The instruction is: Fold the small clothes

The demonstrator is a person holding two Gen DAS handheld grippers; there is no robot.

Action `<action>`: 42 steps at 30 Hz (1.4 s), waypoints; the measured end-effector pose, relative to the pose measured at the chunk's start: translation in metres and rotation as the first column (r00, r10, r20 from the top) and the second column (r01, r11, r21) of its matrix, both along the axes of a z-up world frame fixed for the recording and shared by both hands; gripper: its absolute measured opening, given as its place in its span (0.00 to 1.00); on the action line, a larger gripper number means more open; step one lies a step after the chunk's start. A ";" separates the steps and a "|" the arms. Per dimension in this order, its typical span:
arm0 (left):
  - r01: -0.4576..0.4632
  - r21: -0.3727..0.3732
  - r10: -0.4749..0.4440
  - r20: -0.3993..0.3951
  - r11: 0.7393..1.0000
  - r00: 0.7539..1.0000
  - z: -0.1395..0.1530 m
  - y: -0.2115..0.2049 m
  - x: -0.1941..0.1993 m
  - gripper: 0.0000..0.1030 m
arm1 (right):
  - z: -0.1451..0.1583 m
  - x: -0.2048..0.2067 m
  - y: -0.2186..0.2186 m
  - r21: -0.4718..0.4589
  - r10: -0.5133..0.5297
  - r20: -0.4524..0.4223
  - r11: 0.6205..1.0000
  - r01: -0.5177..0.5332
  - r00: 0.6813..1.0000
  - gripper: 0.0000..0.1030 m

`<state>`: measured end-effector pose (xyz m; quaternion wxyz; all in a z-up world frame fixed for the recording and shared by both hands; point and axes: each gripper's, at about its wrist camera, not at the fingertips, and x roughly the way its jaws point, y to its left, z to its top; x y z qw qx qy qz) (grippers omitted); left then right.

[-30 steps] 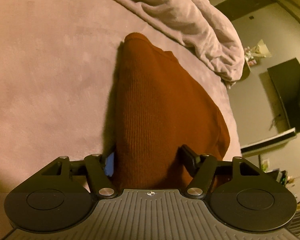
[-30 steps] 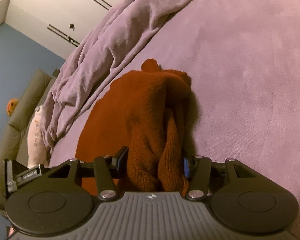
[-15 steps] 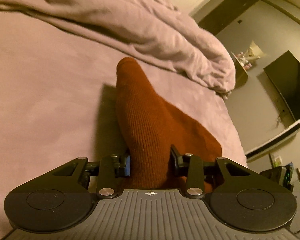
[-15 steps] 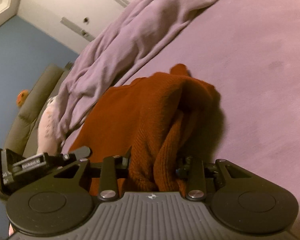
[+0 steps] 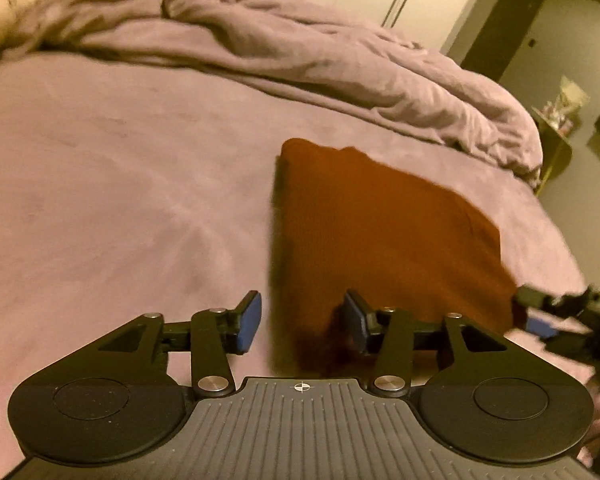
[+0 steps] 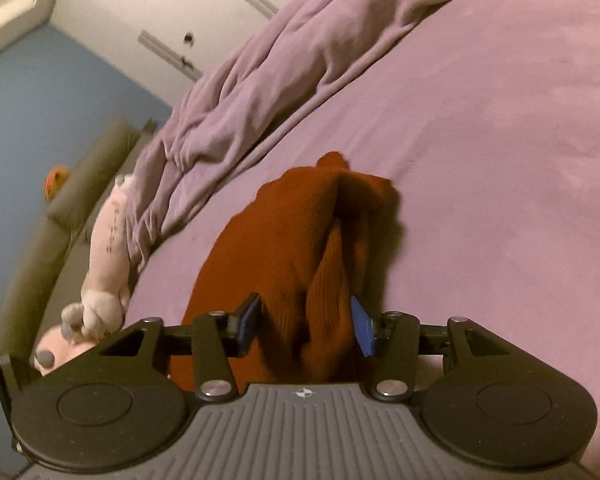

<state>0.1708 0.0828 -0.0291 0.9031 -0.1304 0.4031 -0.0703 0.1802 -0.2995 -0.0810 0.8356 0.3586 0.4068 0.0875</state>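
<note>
Laying down a fold, by the look of it: rust-brown knit garment [image 5: 380,232] spread flat as a rough rectangle on the mauve bed sheet [image 5: 120,200], right of centre in the left wrist view, below the rumpled duvet [image 5: 340,60] along the top of the frame.

Left gripper [image 5: 302,320] at bottom centre, parted to a middling width and gripping nothing; near corner of the knit lying slack between the pads, touching the right-hand pad, with bare sheet showing beside the left-hand one.

Right gripper [image 6: 304,324] at bottom centre of its own view, closed to a middling gap on a thick bunched ridge of the same garment [image 6: 292,240]; cloth filling the space pad to pad and standing up in folds, so probably pinched, not merely resting. Plush toy [image 6: 104,264] at the lower left of that frame, well apart from the work.

To finish this step well:
- Lower the right end until the ridge lies against the sheet before opening, so no hump gets trapped.
- Draw the bunched edge gently outward to match the flat side, keeping edges lined up.
- Open wide, then back straight away, avoiding a snag of loose knit on a pad.
- Smooth with a closed tool afterwards if a crease is left.

Likely risk: thick knit springing back once released.
</note>
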 end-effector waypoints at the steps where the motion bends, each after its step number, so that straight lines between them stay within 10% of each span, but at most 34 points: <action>1: 0.008 0.026 -0.009 0.013 1.000 1.000 -0.003 -0.006 -0.007 0.54 | 0.000 -0.011 0.002 0.018 -0.011 -0.008 1.000 0.012 1.000 0.49; 10: -0.012 0.133 0.013 -0.006 0.991 1.000 -0.029 -0.038 -0.003 0.56 | -0.028 -0.016 0.035 0.187 -0.109 -0.085 0.975 0.124 0.990 0.47; 18: -0.108 0.113 0.107 0.009 0.988 0.994 -0.038 -0.046 0.006 0.57 | -0.034 -0.001 0.056 0.217 -0.158 -0.097 0.960 0.176 0.983 0.11; 23: -0.215 -0.075 0.210 -0.073 0.974 0.975 -0.038 -0.012 0.009 0.57 | -0.035 -0.016 0.040 0.468 -0.212 -0.006 0.863 0.190 0.977 0.08; 29: -0.207 -0.097 0.194 -0.123 0.974 0.973 -0.034 0.013 -0.008 0.59 | -0.031 -0.020 0.055 -0.091 -0.068 -0.015 0.994 0.066 0.998 0.08; 33: -0.273 0.041 0.275 -0.040 0.961 0.961 -0.012 0.028 -0.023 0.54 | 0.004 -0.029 0.061 -0.282 -0.035 0.026 0.959 0.041 0.999 0.17; 42: -0.147 0.064 0.148 0.000 0.987 0.989 -0.006 -0.026 0.028 0.57 | 0.033 0.012 0.119 -0.534 0.197 0.143 0.841 -0.092 0.970 0.17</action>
